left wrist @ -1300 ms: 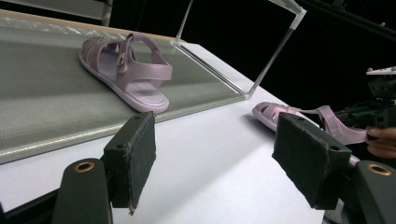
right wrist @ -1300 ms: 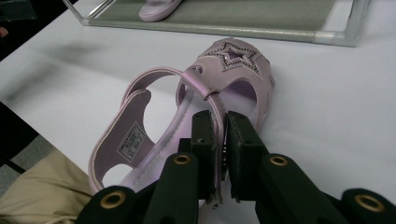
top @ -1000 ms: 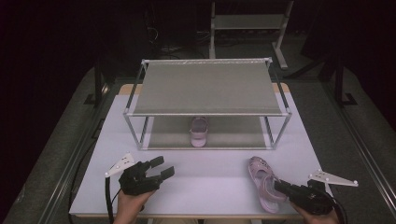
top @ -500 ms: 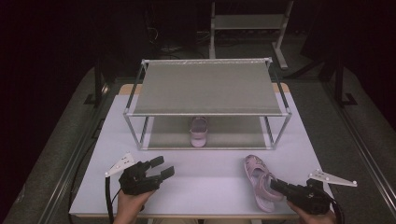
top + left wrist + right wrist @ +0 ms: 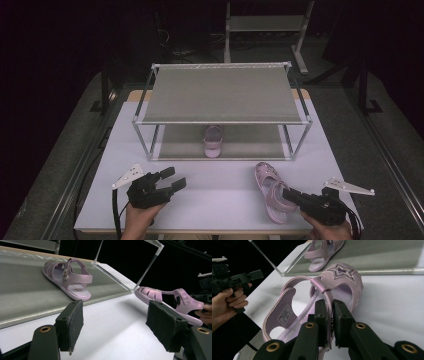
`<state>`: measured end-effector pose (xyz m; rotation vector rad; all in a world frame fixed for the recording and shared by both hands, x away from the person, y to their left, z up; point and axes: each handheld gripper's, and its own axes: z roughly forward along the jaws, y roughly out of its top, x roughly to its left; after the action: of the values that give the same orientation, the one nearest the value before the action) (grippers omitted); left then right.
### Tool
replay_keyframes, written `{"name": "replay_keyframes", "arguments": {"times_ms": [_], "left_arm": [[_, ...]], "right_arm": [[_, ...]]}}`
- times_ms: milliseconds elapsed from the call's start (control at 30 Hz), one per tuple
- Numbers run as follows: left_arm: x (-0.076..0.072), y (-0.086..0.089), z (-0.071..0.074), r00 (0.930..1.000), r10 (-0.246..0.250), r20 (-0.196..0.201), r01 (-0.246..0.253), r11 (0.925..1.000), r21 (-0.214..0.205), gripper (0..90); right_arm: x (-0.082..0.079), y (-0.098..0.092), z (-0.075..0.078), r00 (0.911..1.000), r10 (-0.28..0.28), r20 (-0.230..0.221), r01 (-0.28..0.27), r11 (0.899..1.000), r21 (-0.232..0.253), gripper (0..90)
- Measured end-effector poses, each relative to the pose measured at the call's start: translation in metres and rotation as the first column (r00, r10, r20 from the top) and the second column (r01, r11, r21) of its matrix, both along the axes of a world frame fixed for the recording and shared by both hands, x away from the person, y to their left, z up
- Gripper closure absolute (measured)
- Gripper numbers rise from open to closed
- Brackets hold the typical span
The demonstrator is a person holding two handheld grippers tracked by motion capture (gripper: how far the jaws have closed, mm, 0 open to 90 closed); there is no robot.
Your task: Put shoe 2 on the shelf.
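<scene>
A pink sandal (image 5: 266,182) lies on the white table (image 5: 220,200) at the front right. My right gripper (image 5: 289,195) is shut on its side strap; the right gripper view shows the gripper (image 5: 329,312) with both pads pinching the strap of the star-decorated sandal (image 5: 343,280). A matching sandal (image 5: 213,141) sits on the lower shelf of the metal rack (image 5: 220,95), and also appears in the left gripper view as the sandal (image 5: 67,277). My left gripper (image 5: 172,179) rests at the front left, open and empty, its pads (image 5: 72,325) wide apart.
The rack's top shelf is bare, and its lower shelf (image 5: 250,142) has free room on both sides of the sandal. The left gripper view shows the held sandal (image 5: 170,300) farther right. Dark floor surrounds the table.
The sandal in the right gripper has shifted slightly to the left on the table. The left gripper has stayed in place.
</scene>
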<state>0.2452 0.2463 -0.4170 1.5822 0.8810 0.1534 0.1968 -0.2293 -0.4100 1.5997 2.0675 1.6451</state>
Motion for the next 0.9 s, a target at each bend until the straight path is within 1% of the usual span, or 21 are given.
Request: {"name": "replay_keyframes", "arguments": {"times_ms": [133,267,533,900], "left_arm": [[0.001,-0.001,-0.001,1.0,0.008,-0.004,-0.008,1.0,-0.002,28.3],[0.001,0.0,0.0,1.0,0.009,-0.002,-0.009,1.0,-0.003,28.0],[0.002,0.001,0.0,0.9998,0.02,-0.002,-0.02,0.9998,0.004,25.3],[0.003,0.0,0.0,0.9999,0.015,0.0,-0.015,0.9999,0.005,24.6]], "right_arm": [[0.003,0.006,0.002,0.9999,0.011,0.007,-0.011,1.0,0.006,81.7],[0.005,0.008,0.003,0.9998,0.017,0.004,-0.017,1.0,0.016,81.7],[0.011,0.015,0.001,0.9999,0.012,-0.003,-0.012,0.999,0.034,81.7],[0.019,0.025,0.004,0.9998,0.018,0.01,-0.018,0.999,0.038,81.7]]}}
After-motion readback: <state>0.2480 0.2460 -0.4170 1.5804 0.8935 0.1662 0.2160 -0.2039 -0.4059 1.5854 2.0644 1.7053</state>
